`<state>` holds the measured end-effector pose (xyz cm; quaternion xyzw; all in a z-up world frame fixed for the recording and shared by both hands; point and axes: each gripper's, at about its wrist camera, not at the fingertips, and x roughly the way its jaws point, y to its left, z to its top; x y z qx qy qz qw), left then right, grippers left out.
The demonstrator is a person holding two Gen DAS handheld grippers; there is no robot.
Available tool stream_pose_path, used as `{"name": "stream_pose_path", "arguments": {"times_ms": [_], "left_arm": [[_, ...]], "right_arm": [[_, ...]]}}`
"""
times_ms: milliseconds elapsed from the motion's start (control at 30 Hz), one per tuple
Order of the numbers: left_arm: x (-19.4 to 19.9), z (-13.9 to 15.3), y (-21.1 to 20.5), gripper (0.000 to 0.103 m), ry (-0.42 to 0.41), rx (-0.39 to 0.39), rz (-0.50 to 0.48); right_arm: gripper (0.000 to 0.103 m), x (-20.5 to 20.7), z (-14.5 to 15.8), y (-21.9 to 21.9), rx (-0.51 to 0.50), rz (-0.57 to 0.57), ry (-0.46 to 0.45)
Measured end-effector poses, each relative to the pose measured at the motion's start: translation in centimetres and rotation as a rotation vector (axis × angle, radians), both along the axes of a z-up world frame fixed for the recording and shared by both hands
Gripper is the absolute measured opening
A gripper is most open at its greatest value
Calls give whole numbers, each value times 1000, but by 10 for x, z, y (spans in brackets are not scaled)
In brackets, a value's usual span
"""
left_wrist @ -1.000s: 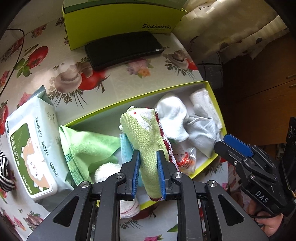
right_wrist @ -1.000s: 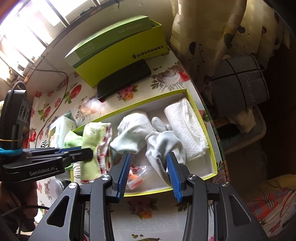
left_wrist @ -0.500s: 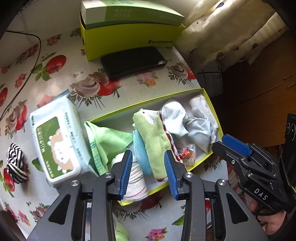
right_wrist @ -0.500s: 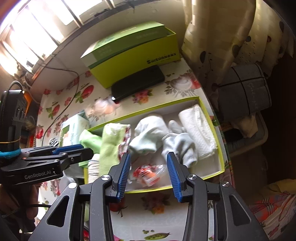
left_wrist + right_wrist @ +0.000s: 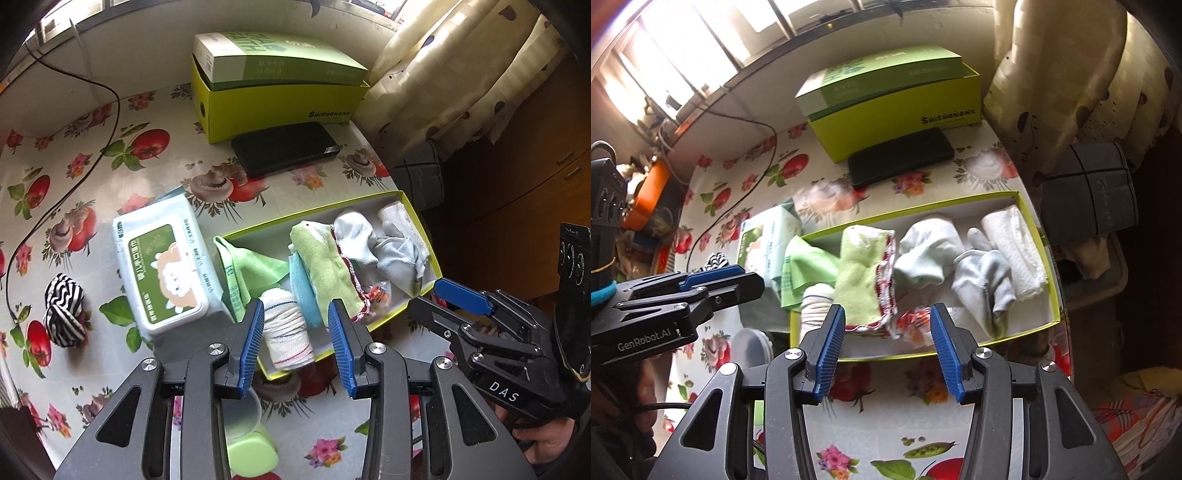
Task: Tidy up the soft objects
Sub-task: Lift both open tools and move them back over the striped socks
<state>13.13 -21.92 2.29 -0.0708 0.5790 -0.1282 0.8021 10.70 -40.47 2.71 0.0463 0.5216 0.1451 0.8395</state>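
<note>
A shallow yellow-green box (image 5: 424, 240) (image 5: 1015, 334) lies on the flowered table. It holds a folded green towel with red trim (image 5: 325, 269) (image 5: 860, 273), a light green cloth (image 5: 251, 273), a striped rolled cloth (image 5: 288, 332), white socks (image 5: 356, 236), a grey sock (image 5: 399, 258) and a white roll (image 5: 1012, 240). My left gripper (image 5: 295, 314) hovers open above the box's near left end, holding nothing. My right gripper (image 5: 886, 314) hangs over the near edge, its jaws opening with nothing between them. Each gripper shows in the other's view: the right gripper (image 5: 461, 295), the left gripper (image 5: 716, 280).
A pack of wet wipes (image 5: 166, 273) lies left of the box, a black-and-white striped bundle (image 5: 62, 310) further left. A black phone (image 5: 284, 147) and a tall green carton (image 5: 280, 92) sit behind. A cable (image 5: 74, 177) crosses the table. A green cup (image 5: 251, 450) stands beneath my left gripper.
My left gripper let go of the green towel, opened and rose back from the box. My right gripper also drew up and back, and its jaws widened.
</note>
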Motion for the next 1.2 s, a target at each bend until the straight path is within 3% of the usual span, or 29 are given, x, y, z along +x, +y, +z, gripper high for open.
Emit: {"name": "stream_pose_path", "arguments": {"times_ms": [300,600,967,1067,1200], "left_arm": [[-18,11,29,37,-35,-17,40],[-43,-2,84,37,14,-77,133],[-69,-31,179,37,47,-71,349],[-71,-39,202,49,53,-71,410],[-69,-49,228,51,63,-79,469]], "right_arm": [[48,-10,10,32,-16,70,-3],[48,-18,10,84,-14,196,11],[48,-24,6,148,-27,336,29],[48,-22,6,163,-36,362,30],[48,-16,4,176,-45,386,35]]}}
